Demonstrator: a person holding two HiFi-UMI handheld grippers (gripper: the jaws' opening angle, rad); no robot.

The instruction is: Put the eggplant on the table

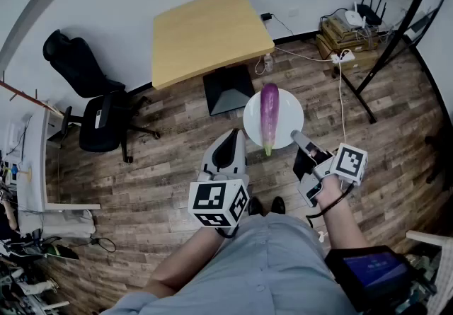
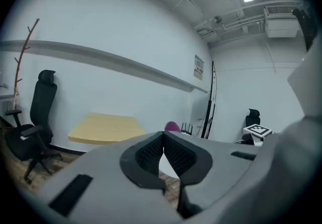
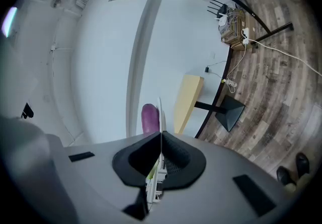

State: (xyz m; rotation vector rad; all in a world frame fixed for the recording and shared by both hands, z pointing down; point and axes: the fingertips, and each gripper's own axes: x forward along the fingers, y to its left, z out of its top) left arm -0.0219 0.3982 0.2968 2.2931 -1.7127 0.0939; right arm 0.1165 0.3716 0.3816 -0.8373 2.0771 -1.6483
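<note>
A purple eggplant (image 1: pixel 269 112) with a green stem lies on a round white plate (image 1: pixel 286 124) held in the air above the wooden floor. My right gripper (image 1: pixel 298 139) is shut on the plate's near right rim. In the right gripper view the plate (image 3: pixel 159 112) shows edge-on between the jaws, with the eggplant (image 3: pixel 149 118) behind it. My left gripper (image 1: pixel 233 138) is shut with nothing in it, just left of the plate. In the left gripper view the eggplant (image 2: pixel 172 127) peeks over the shut jaws. The yellow table (image 1: pixel 209 34) stands beyond the plate.
A black office chair (image 1: pixel 95 105) stands at the left. The table's black base (image 1: pixel 228 90) and a small bottle (image 1: pixel 267 63) are on the floor ahead. Boxes with a router (image 1: pixel 354 27), a power strip (image 1: pixel 342 57) with cable and a black stand (image 1: pixel 386 59) occupy the far right.
</note>
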